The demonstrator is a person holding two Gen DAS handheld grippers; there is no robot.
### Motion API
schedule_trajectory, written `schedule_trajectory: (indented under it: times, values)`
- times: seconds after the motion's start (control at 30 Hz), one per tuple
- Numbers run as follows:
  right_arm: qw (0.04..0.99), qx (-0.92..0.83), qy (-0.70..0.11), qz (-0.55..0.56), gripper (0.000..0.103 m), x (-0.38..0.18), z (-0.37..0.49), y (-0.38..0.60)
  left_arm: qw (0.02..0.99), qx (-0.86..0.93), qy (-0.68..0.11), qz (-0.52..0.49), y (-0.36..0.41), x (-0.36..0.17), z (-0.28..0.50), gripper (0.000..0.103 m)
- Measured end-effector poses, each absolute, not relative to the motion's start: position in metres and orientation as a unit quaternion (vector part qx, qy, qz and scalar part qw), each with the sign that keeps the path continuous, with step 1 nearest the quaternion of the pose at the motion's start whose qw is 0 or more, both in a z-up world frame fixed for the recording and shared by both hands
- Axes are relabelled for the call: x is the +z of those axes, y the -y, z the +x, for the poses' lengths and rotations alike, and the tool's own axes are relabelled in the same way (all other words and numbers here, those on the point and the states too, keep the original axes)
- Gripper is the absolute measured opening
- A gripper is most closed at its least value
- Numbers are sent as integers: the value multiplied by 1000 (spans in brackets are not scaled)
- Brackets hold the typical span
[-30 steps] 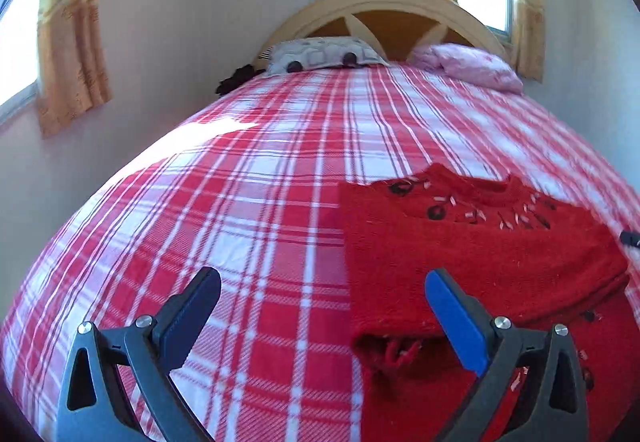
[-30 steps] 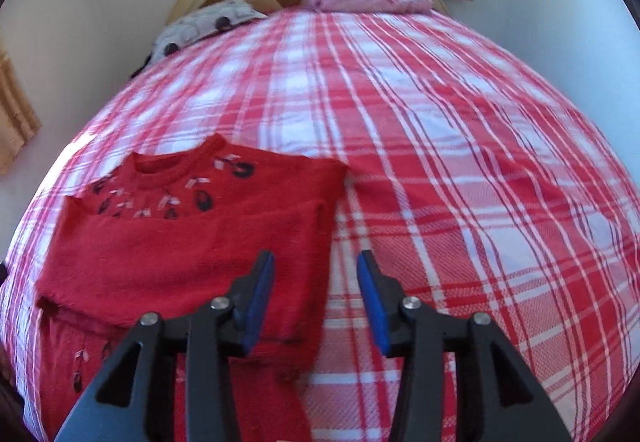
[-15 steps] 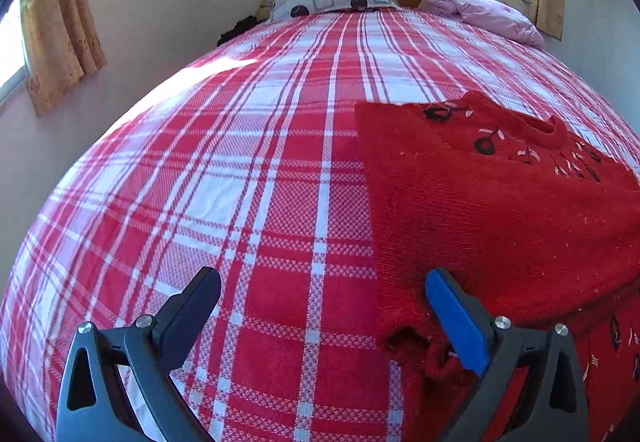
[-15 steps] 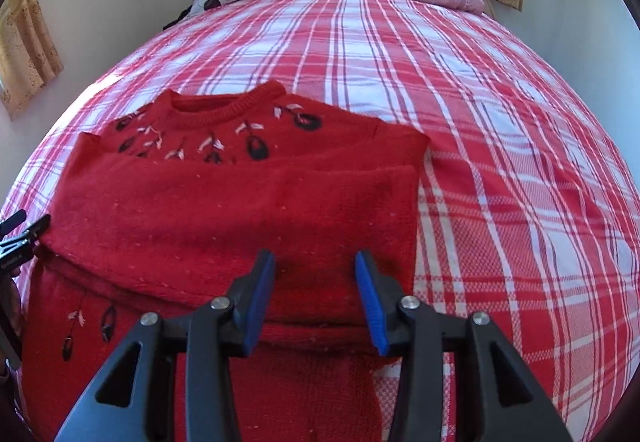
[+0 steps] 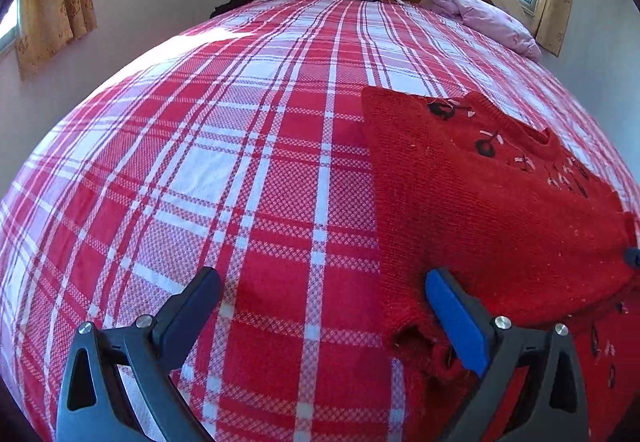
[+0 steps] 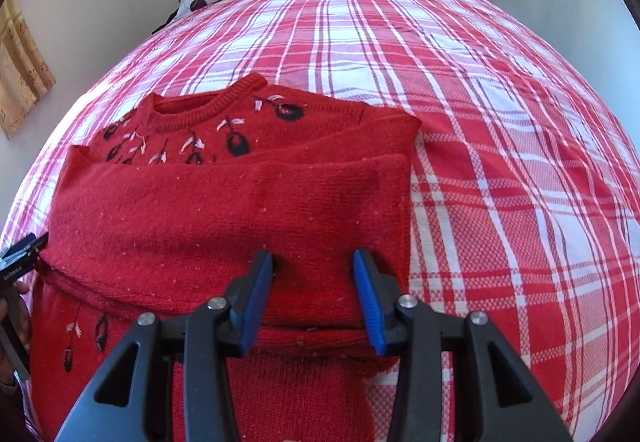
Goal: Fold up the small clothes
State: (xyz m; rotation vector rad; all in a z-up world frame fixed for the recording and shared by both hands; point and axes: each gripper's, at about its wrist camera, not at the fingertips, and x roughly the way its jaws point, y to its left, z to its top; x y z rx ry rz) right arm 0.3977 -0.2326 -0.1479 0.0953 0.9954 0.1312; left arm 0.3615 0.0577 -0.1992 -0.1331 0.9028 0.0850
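Red knitted sweater with black flowers (image 6: 224, 210), half folded, lying flat on the red and white checked bed cover (image 6: 500, 122). Left gripper (image 5: 320, 306) wide apart, holding nothing. Right gripper (image 6: 314, 296) partly apart over the folded edge, not pinching. Could grab one layer only, so fold slips crooked.

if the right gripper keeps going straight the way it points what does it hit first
Most likely the red sweater: the right gripper is open and angled down at the folded sleeve layer lying across it, with the checked bedspread underneath. Depth is hard to judge here.
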Motion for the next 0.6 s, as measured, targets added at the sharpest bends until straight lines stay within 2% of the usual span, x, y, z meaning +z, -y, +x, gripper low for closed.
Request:
schedule_trajectory:
  times: [0.23,0.27,0.33,0.6]
  values:
    - [881,70,-465,51,46,-134,365,247,903,48,-419,-81,-78,-187,320,102]
    - [880,69,-466,56,52,-132,361,250,906,48,-413,-84,-80,-184,313,102]
    - [878,70,-467,71,57,-130,353,254,909,43,-403,-93,-83,-178,298,102]
    - [870,77,-483,62,57,-135,305,253,910,16,-410,-65,-60,-180,234,102]
